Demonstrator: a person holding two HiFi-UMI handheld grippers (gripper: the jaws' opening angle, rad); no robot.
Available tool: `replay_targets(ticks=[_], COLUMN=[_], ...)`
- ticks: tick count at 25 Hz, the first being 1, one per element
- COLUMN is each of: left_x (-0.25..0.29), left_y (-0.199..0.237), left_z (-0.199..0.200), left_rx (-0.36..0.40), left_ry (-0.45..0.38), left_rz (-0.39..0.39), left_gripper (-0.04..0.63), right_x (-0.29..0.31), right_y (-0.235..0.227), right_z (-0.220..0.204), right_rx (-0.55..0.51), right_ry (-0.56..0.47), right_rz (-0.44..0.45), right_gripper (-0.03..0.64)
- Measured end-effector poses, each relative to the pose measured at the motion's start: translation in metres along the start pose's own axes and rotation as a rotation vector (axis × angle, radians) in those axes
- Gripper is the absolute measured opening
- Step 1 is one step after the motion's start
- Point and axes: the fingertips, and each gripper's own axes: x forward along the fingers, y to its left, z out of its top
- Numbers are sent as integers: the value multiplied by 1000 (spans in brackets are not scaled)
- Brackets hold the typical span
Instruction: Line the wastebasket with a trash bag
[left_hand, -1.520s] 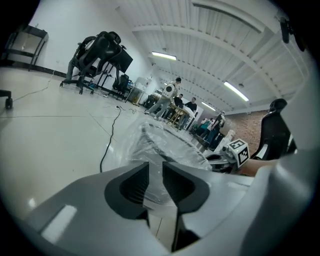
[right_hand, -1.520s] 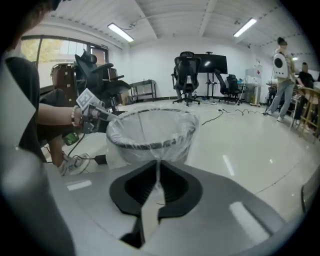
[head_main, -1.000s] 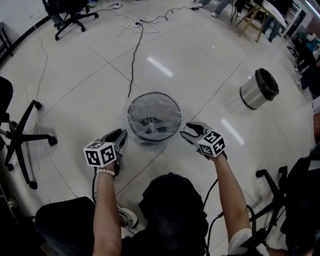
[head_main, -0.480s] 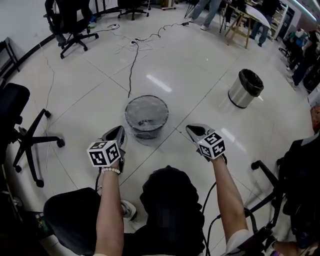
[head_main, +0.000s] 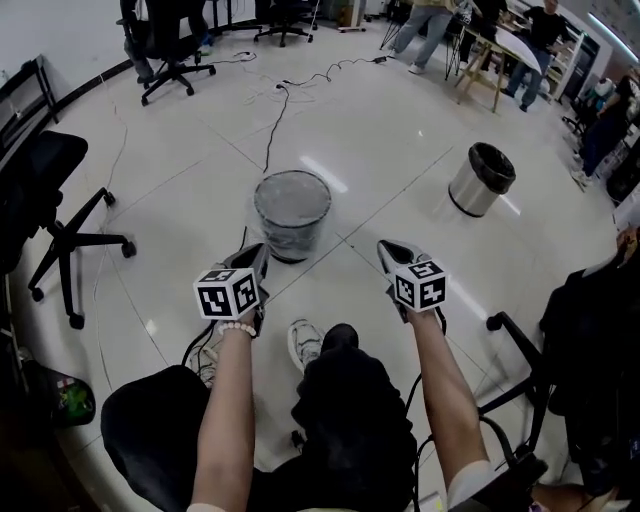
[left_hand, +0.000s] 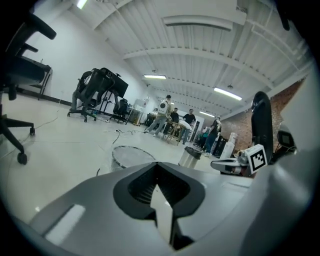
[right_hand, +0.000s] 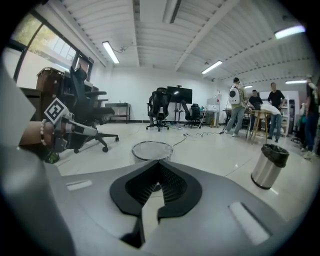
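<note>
The mesh wastebasket (head_main: 292, 215) stands on the floor with a clear trash bag lining it and folded over its rim. It also appears in the left gripper view (left_hand: 131, 156) and in the right gripper view (right_hand: 152, 150). My left gripper (head_main: 255, 252) hangs in the air short of the basket and to its left, shut with nothing in it (left_hand: 158, 166). My right gripper (head_main: 385, 248) hovers short of it on the right, also shut and empty (right_hand: 159, 163). Neither touches the basket or the bag.
A steel bin (head_main: 480, 180) with a black liner stands to the right. Office chairs (head_main: 60, 200) are at the left and far back (head_main: 165, 40). A black cable (head_main: 272, 120) runs across the floor behind the basket. People stand by a table (head_main: 495, 45) far off.
Both grippers have lifted away from the basket's rim and drawn back toward the person. Their jaws, apart a second ago, are now closed. The basket looks farther away.
</note>
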Motion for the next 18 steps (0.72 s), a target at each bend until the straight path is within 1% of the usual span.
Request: replay_targets(ticks=[2,4,7,10,13,15,18], left_x=[-4,-8,-13,-17,-24,-26,-35], left_y=[-15,-28,-40,-56,-67,-83,-111], left_z=[-12,-26,-32,-35,-33,-34,-48], left_rx=[-23,-31,-35,-11,-2,14,46], left_ry=[2,18,22,44,47,56,83], left_rz=[-5,-5,-13,-38,-42,-56,-82], left_gripper=[12,12,12,12,12,12,12], right_x=[-16,-33,-51,-73,-93,-110,-145], right_y=[1,0,0,1,5,10,19], right_z=[-7,-16,-20,-26,-33,-40,-57], right_rx=[-3,9,17,42,74,78,102], right_ry=[22,42,43,38,23,18,9], right_rz=[-22,-36,-68,-109,-151,-172,-210], right_gripper=[1,2,1,2,1,2,2])
